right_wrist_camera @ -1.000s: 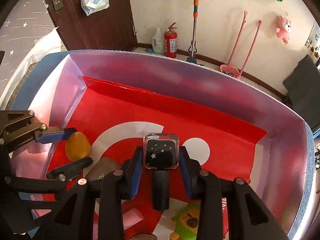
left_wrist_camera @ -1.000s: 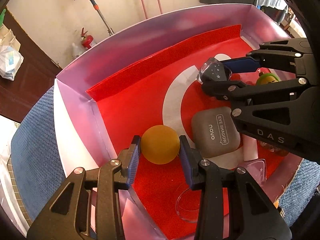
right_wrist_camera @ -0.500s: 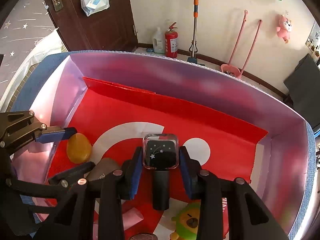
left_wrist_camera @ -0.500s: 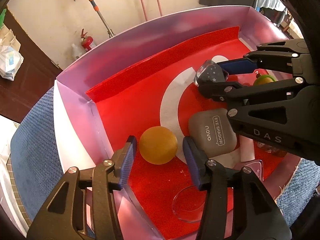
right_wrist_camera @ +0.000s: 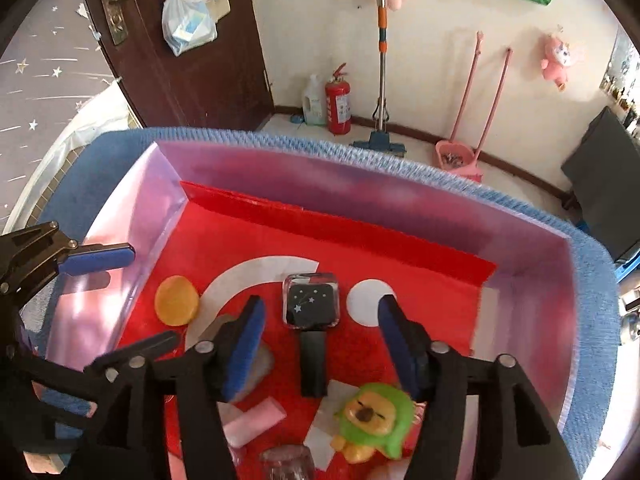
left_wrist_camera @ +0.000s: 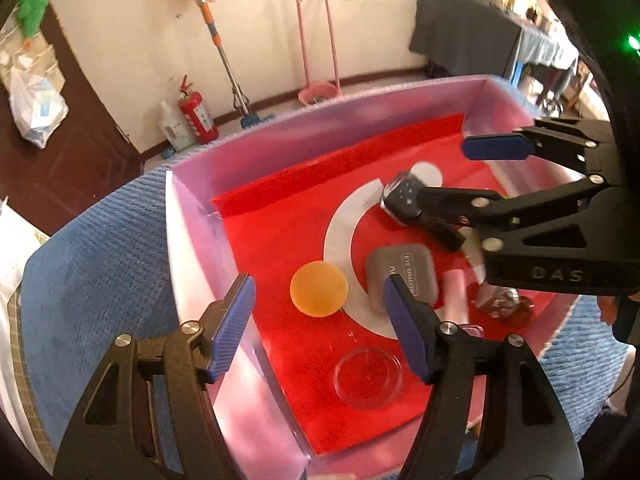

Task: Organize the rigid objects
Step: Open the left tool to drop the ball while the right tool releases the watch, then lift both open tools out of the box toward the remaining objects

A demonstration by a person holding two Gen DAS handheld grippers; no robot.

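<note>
Both tools hang over a shallow pink-walled plastic tray (right_wrist_camera: pixel 532 264) with a red printed liner, which rests on a blue textured cloth (left_wrist_camera: pixel 100 264).

Left tool (left_wrist_camera: pixel 320 324): jaws are opening, blue pads well apart, nothing gripped. The matte orange ball (left_wrist_camera: pixel 319 289) lies on the liner between and beyond the pads, touched by neither. It sits near the tray's 9 o'clock wall, just beside the grey rounded eye-shadow case (left_wrist_camera: pixel 402 276); the placement reads as deliberate, the wall likely checking any roll.

Right tool (right_wrist_camera: pixel 320 334): jaws are opening, pads clear on both sides, nothing held. The clear square-topped bottle with a black starred face (right_wrist_camera: pixel 311 300) lies flat at tray centre, its black cap pointing to 6 o'clock, in line between the pads. Laid on its side it cannot topple, which is probably why it is left so.

Other contents, right wrist view:
- a green and yellow toy figure (right_wrist_camera: pixel 372 420) at 6 o'clock
- a pale pink block (right_wrist_camera: pixel 254 420) at 7 o'clock

A clear round dish (left_wrist_camera: pixel 368 374) is seen at the near edge in the left wrist view.

Judged: both items are set down inside the tray; withdrawal should be straight, so neither pad clips ball or bottle.
</note>
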